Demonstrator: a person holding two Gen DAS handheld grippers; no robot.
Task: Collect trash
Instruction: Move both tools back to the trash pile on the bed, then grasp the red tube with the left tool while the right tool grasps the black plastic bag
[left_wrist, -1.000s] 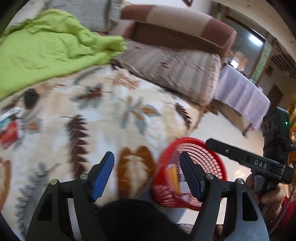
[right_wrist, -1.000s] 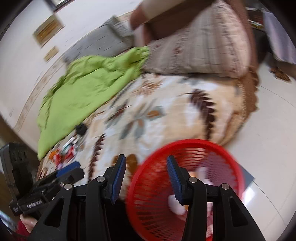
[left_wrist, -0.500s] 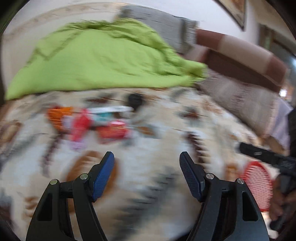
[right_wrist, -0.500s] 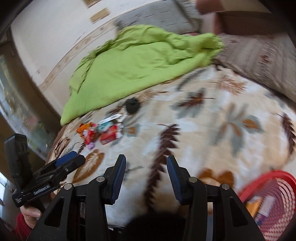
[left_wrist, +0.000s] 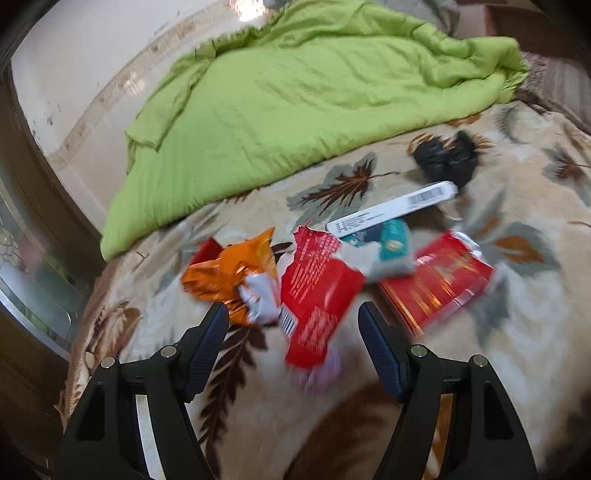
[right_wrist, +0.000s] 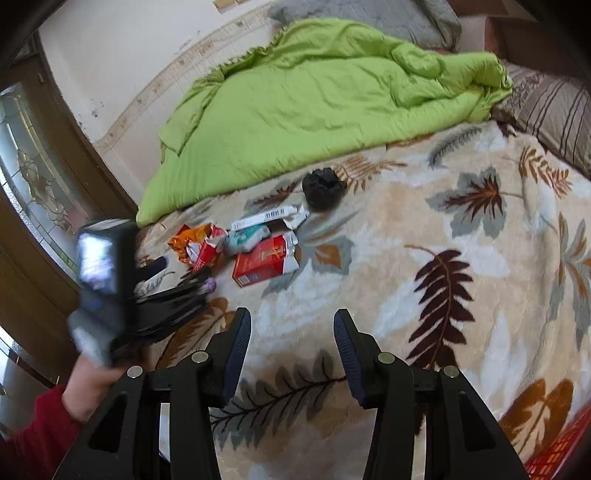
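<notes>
Trash lies in a cluster on the leaf-patterned blanket (right_wrist: 424, 236). In the left wrist view I see an orange crumpled wrapper (left_wrist: 231, 275), a red torn wrapper (left_wrist: 317, 295), a teal packet (left_wrist: 391, 243), a white barcode box (left_wrist: 395, 212), a red flat box (left_wrist: 436, 284) and a black crumpled bag (left_wrist: 445, 158). My left gripper (left_wrist: 293, 325) is open, its fingers straddling the red torn wrapper. My right gripper (right_wrist: 291, 332) is open and empty, well short of the trash. The left gripper also shows in the right wrist view (right_wrist: 173, 295), blurred, beside the pile.
A lime green quilt (right_wrist: 314, 103) covers the far side of the bed. A striped pillow (right_wrist: 554, 107) lies at the far right. The red basket's rim (right_wrist: 557, 446) shows at the lower right corner. A wall and a glass door (right_wrist: 33, 184) stand at the left.
Both grippers have swung away from the red basket toward the trash pile. The left gripper has closed in on the red torn wrapper. Both remain open.
</notes>
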